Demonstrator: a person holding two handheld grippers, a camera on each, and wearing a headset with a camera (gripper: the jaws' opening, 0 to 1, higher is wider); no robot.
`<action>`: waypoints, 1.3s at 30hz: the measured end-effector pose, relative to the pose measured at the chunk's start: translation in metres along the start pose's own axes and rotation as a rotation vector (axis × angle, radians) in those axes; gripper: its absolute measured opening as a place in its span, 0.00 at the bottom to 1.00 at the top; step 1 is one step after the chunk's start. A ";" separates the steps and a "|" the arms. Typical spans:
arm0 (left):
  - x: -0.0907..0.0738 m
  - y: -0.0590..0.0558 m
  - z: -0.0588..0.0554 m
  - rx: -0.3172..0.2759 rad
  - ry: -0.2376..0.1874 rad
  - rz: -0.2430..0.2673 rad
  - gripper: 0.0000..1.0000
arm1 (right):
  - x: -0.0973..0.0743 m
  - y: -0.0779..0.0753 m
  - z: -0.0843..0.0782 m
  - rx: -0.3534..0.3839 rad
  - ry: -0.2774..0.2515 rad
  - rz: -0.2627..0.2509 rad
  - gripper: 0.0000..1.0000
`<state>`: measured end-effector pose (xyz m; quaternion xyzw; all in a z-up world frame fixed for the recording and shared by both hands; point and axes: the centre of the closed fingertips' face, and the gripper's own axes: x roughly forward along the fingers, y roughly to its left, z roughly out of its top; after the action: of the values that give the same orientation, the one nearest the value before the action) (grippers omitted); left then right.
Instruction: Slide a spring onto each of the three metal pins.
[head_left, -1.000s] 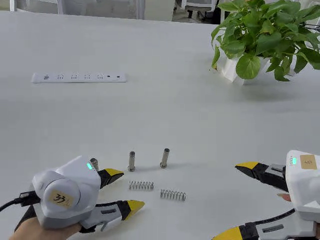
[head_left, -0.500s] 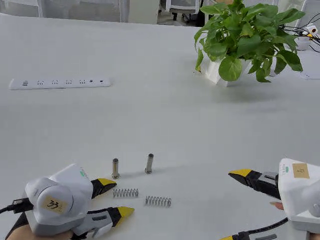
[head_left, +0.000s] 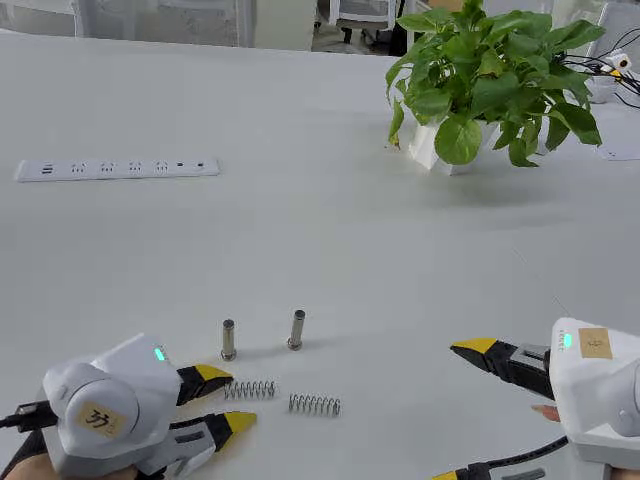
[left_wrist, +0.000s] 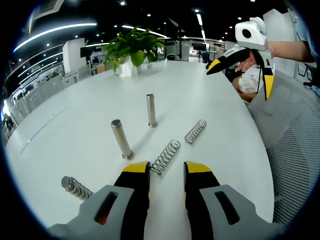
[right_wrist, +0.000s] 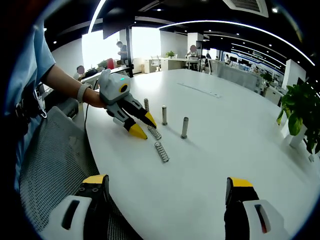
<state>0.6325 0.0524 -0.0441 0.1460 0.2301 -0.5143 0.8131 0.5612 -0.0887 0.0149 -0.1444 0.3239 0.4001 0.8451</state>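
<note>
Left hand-held gripper (left_wrist: 166, 170): jaws parted a little, nothing gripped. One end of the near spring (left_wrist: 166, 156) lies on the table (left_wrist: 225, 150) just ahead of the gap between the tips. The far spring (left_wrist: 196, 131) lies loose beyond it.

The sprung pin (left_wrist: 75, 187), off to the gripper's left, carries its spring. The nearer bare pin (left_wrist: 121, 139) and farther bare pin (left_wrist: 151, 110) stand upright.

Right hand-held gripper (right_wrist: 167, 186): jaws spread wide, empty, well apart from the parts.

Judgement: one pin done; pick-up of the second spring is in hand. Next: close on the near spring, lift, turn it upright, and line its bore over the nearer bare pin.
</note>
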 end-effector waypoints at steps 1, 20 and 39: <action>0.000 -0.001 0.000 0.002 0.004 -0.003 0.22 | 0.000 0.000 0.000 0.001 0.002 -0.001 0.97; 0.000 -0.001 -0.003 0.044 0.108 -0.026 0.13 | 0.003 0.005 -0.005 0.012 0.004 0.004 0.96; -0.002 -0.005 -0.007 0.122 0.262 -0.056 0.09 | 0.004 0.008 -0.005 0.010 0.004 0.008 0.96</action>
<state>0.6262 0.0551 -0.0492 0.2546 0.3065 -0.5264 0.7511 0.5552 -0.0840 0.0081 -0.1395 0.3281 0.4015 0.8436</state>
